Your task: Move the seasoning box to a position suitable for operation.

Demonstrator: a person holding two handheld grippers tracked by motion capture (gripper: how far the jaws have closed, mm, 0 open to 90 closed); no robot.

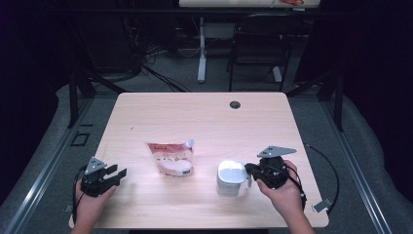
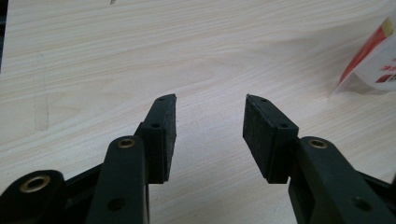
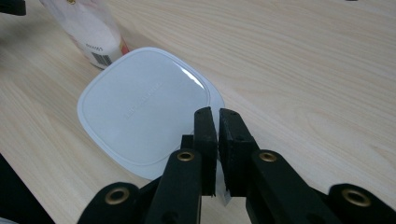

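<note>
A pale wood-grain counter (image 1: 204, 117) holds a white lidded container (image 1: 230, 178) and a pink-and-white spouted pouch (image 1: 171, 159) with red markings.

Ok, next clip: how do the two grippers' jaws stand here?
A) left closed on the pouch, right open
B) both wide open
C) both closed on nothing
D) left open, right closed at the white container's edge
D: the left gripper shows a wide gap over bare table, while the right gripper is nearly shut on a thin tab at the white container lid's edge.

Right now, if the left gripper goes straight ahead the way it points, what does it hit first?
Probably nothing: the left gripper, jaws open, faces bare table. The pouch lies off to its right, likely outside that line, though depth is unclear.
</note>
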